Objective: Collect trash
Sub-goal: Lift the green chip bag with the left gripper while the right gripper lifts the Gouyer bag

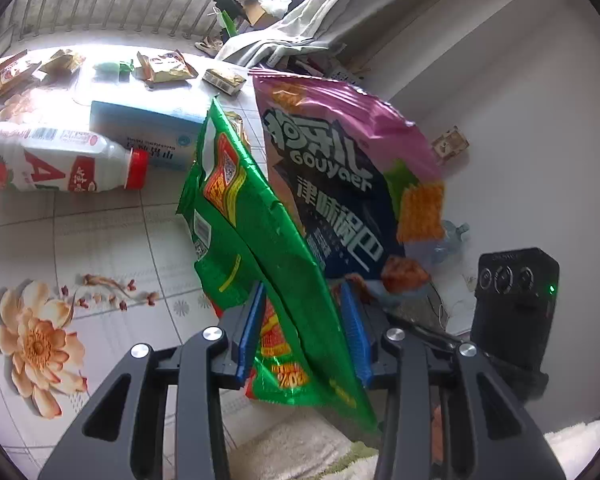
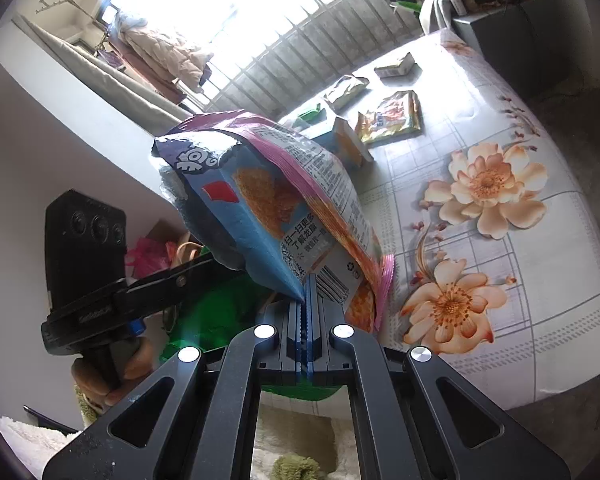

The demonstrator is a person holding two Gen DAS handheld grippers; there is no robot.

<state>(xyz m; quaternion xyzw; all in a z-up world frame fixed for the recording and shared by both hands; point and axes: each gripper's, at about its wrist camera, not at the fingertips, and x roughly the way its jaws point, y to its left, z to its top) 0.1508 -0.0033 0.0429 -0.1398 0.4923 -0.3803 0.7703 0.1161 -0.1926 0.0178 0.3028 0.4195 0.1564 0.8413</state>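
Note:
A green snack bag (image 1: 260, 240) stands slanted between the blue pads (image 1: 252, 328) of my left gripper (image 1: 303, 288). The pads stand well apart and do not press the thin film. Right behind it is a purple and blue snack bag (image 1: 340, 152). In the right wrist view my right gripper (image 2: 306, 282) is shut on that purple bag (image 2: 268, 192) at its lower edge, holding it up over the bedside. Part of the green bag (image 2: 216, 316) shows beneath it. More trash lies on the bed: a white bottle with a red cap (image 1: 56, 164), a blue box (image 1: 140, 128) and several wrappers (image 1: 164, 66).
The bed has a flowered sheet (image 2: 500, 280), with a yellow wrapper (image 2: 392, 118) and a small carton (image 2: 396, 65) further back. Each view shows the other gripper's black camera block (image 1: 516, 292) (image 2: 84, 248) close by. A shaggy rug (image 1: 292, 448) lies on the floor below. Clutter stands by the window grille.

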